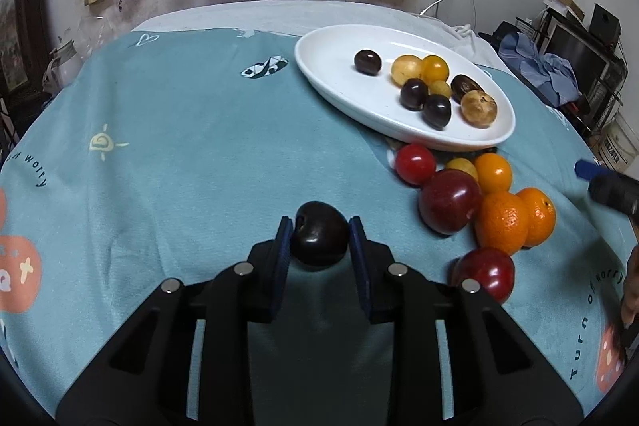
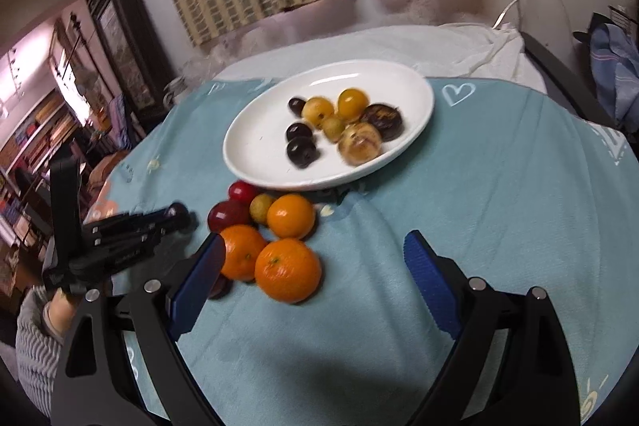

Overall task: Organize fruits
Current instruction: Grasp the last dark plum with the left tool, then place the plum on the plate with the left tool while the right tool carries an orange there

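Your left claw (image 1: 319, 226) has its blue pads pressed on either side of a dark, glossy plum (image 1: 318, 233), almost black, with its stem dimple turned toward the left pad; it sits low over the teal cloth of the tabletop (image 1: 179, 146). Your right claw (image 2: 315, 258) stands wide with nothing gripped; the nearest orange (image 2: 287, 269) lies between its pads, touching neither. The white oval plate (image 1: 339, 46) farther back holds nine small fruits: five dark, four yellowish. In front of it lies a loose cluster: three oranges, two red plums, one red tomato (image 1: 415, 163) and one small yellow fruit.
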Motion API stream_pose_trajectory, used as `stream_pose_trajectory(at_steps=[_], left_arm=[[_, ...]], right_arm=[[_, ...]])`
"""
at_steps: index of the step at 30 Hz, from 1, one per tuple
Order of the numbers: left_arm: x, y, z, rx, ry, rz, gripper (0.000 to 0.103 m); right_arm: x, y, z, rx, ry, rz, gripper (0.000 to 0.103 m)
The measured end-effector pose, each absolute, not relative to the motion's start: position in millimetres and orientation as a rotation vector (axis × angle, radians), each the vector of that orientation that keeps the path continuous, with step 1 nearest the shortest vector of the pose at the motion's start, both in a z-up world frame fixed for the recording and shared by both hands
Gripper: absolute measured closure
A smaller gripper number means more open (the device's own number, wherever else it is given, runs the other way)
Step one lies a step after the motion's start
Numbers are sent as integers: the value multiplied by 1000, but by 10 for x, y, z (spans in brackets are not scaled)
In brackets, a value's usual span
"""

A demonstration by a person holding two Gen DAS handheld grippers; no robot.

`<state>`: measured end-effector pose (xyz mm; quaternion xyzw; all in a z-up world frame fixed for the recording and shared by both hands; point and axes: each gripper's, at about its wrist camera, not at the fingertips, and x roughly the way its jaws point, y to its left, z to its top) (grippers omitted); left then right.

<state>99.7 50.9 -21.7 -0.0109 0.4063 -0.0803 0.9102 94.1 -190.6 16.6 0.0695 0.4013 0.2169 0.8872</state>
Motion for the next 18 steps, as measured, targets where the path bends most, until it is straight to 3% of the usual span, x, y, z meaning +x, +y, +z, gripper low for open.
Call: stream_pose_trajectory(at_steps=[5,12,15,17,18], left_arm=[[1009,491,-231,-12,847,-173,74],[1032,491,-260,-15,862,-175,74],[1041,468,-273,-5,869,-179,73],[1046,461,-277,-2,872,-182,73],[1048,463,-281,-3,874,-183,73]], right_arm=[[925,-1721,27,75,890,492,26],[886,-1551,-91,-47,886,475,27],[889,-1468,-130,-90,870,470,37],[899,-1428,-149,-106,858,467,57],[907,-1430,-143,-100,851,462,58]])
